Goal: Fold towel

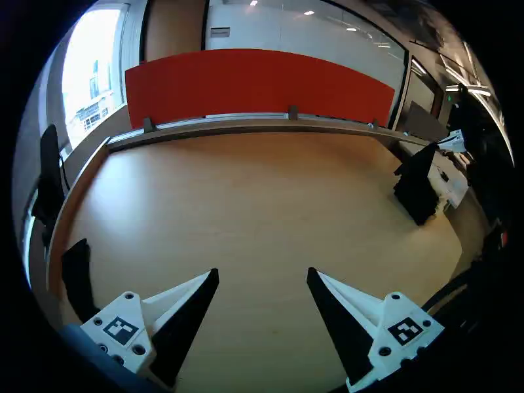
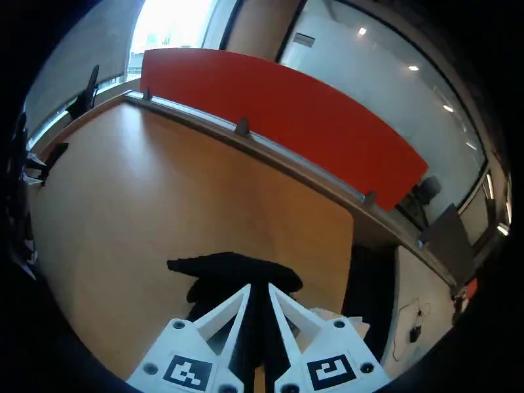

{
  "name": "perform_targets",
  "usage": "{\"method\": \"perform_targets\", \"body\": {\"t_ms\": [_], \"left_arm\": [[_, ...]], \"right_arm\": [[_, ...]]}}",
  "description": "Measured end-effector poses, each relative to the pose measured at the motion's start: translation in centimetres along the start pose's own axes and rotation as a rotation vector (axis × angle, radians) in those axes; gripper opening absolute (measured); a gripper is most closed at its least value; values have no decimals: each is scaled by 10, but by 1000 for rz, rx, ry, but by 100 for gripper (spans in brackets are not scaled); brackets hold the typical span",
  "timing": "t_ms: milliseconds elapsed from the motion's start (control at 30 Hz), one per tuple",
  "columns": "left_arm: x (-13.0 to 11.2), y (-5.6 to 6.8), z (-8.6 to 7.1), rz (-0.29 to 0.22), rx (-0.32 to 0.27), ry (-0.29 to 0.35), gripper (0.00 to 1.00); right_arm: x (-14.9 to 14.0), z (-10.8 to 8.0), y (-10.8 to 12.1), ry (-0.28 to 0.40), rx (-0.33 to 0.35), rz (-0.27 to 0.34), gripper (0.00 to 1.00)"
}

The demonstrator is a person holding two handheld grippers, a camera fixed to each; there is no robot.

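Right gripper view shows my right tongs pinched narrow on the bunched black cloth towel near the edge of the pale wooden worktop, while my left tongs gape wide and empty, so I judge the folding barely begun.

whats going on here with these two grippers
A person is working two handheld grippers over a wooden table backed by a red divider. The right gripper looks closed on a black towel near the table's edge. The left gripper hangs open above the tabletop, holding nothing. No fold is visible yet.
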State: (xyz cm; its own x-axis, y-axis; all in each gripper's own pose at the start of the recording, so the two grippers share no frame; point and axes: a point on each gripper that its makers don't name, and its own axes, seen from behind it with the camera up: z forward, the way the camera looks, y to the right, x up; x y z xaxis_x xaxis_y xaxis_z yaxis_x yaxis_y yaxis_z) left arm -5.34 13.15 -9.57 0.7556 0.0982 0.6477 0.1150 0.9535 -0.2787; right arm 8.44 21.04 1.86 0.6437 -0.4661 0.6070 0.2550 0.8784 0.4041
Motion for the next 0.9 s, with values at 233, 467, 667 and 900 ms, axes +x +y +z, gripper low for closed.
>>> {"method": "perform_targets", "body": {"t_ms": [233, 467, 667, 900], "left_arm": [[-1, 0, -2, 3, -4, 1, 100], [0, -1, -4, 6, -3, 7, 100], [-2, -3, -6, 5, -3, 9, 100], [-3, -4, -8, 5, -3, 14, 100]], "right_arm": [[-19, -5, -12, -14, 8, 24, 5], [-26, -7, -19, -14, 7, 34, 5], [-30, -10, -25, -15, 10, 44, 5], [-41, -13, -30, -29, 7, 56, 5]]}}
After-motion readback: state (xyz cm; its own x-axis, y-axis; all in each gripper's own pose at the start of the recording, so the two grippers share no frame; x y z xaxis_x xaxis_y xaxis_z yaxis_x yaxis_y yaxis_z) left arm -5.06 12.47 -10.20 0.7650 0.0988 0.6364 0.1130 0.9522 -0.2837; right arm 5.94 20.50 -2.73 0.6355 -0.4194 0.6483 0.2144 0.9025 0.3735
